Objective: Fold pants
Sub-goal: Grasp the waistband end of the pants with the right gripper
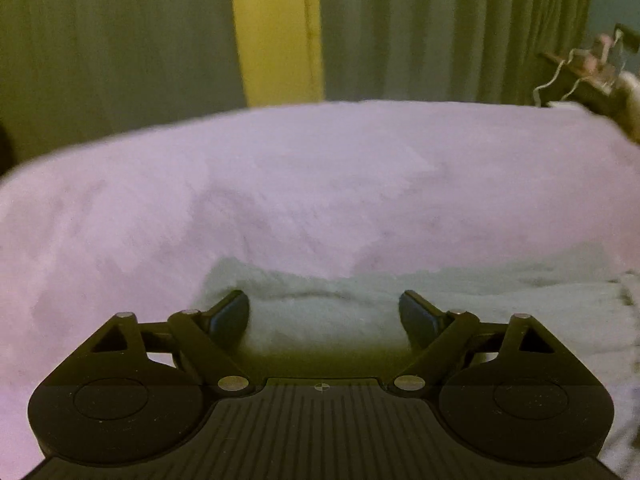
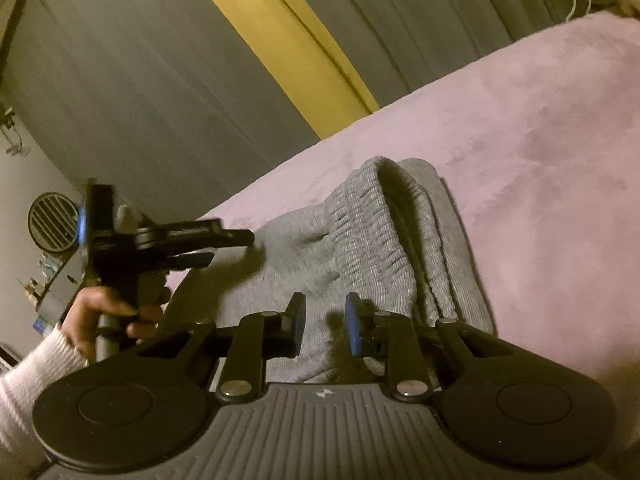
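The grey pants (image 2: 360,248) lie partly folded on the pink blanket (image 2: 540,140) that covers the bed, near its front edge, with the ribbed waistband (image 2: 376,216) doubled over on top and the far edge of the bed, toward the curtains (image 2: 140,100), bare. The right gripper (image 2: 323,326) points down at a slant over the near part of the cloth; its jaws stand only a narrow gap apart and no fabric can be seen pinched between the blue pads (image 2: 353,330), so the pictures do not settle whether it has a hold. The left gripper (image 1: 324,316), held by a hand (image 2: 108,312) in a white knitted sleeve (image 2: 28,368), reaches in from the left side of the pants with its jaws spread wide, released, the cloth lying between and below them in the left wrist view. The step in hand appears to be taking hold of the layers for the next fold. To do it well, each gripper should probably catch every layer at the edge rather than the top one alone, both should lift level, and the fold should be laid down without dragging the blanket. Loosely stacked layers may slip apart if gripped shallowly.
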A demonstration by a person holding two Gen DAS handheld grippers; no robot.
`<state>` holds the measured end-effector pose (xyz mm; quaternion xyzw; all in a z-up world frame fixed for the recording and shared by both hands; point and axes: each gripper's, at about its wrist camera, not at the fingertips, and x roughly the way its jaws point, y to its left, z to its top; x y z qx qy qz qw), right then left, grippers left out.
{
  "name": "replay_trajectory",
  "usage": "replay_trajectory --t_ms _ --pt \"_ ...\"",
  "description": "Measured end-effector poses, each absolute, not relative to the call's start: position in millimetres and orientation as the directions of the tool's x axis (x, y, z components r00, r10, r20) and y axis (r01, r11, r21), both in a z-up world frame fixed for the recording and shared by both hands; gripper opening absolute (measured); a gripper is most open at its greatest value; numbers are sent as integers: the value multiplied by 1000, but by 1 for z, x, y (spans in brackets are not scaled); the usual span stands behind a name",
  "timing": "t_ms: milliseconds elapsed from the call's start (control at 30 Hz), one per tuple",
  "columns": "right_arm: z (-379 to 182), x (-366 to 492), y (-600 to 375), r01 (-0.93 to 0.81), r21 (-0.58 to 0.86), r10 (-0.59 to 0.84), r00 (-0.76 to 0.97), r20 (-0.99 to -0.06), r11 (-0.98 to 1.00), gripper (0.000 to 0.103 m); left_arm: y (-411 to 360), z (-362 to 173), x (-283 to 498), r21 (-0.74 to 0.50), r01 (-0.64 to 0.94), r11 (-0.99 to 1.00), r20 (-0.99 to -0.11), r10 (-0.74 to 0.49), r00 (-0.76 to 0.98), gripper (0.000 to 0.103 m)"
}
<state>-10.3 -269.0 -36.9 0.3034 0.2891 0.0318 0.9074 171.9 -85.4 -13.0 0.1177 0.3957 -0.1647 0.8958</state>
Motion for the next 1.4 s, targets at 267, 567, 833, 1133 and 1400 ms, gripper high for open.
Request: replay_trajectory --t_ms 267,567,833,1133,1400 --pt "-38 -13 -268 110 544 218 836 -503 832 21 -52 20 130 85 312 946 -693 -169 701 96" --pt "-36 -13 -262 78 507 218 839 -499 858 30 27 -8 99 -153 181 972 -802 -229 552 97" --pt "-28 -14 -229 -44 390 247 837 -489 920 92 37 -24 113 -300 120 946 -829 -321 458 97" --pt "-21 -15 -207 -111 229 221 810 -543 967 99 28 -29 116 -287 198 937 -828 -346 442 98" --pt "-2 -10 -227 -100 288 252 789 -560 952 99 -2 -31 106 -241 405 882 -828 -405 389 98"
